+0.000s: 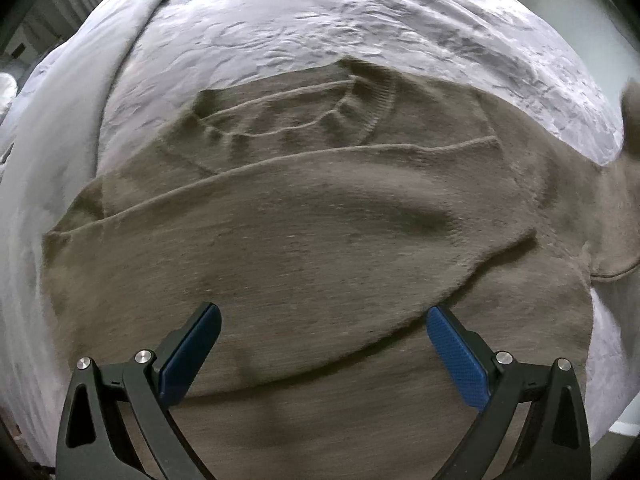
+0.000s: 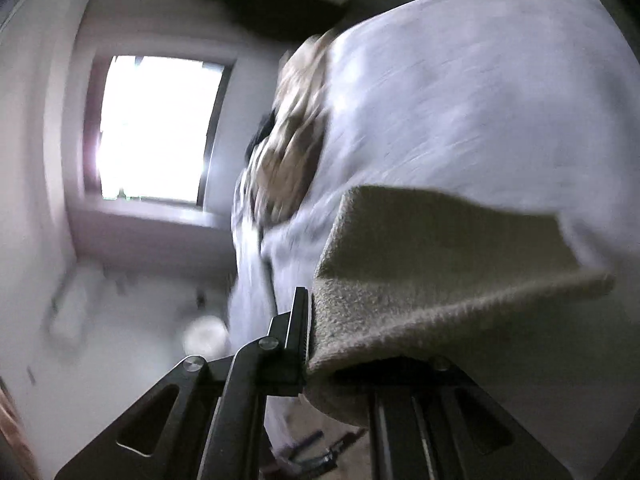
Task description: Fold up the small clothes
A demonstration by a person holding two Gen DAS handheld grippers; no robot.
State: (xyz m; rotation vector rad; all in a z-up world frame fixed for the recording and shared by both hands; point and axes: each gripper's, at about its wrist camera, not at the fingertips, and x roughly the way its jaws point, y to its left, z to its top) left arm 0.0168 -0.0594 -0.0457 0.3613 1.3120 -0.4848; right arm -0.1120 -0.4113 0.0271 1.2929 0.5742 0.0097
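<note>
A grey-brown knitted sweater (image 1: 312, 216) lies spread on a pale grey bed cover (image 1: 280, 24), its ribbed neckline toward the far side and one part folded across the body. My left gripper (image 1: 324, 320) hangs over the near part of the sweater, pointing down, its blue pads (image 1: 456, 344) wide apart and open with nothing between them. In the right wrist view, my right gripper (image 2: 310, 320) is shut on an edge of the sweater (image 2: 420, 280), which is lifted off the cover (image 2: 480, 100) and drapes over the right finger. That view is blurred and tilted.
A heap of tan and dark clothes (image 2: 288, 132) lies at the bed's far end. A bright window (image 2: 156, 128) and white wall stand beyond the bed. The bed's edge drops off at the left (image 1: 24, 208).
</note>
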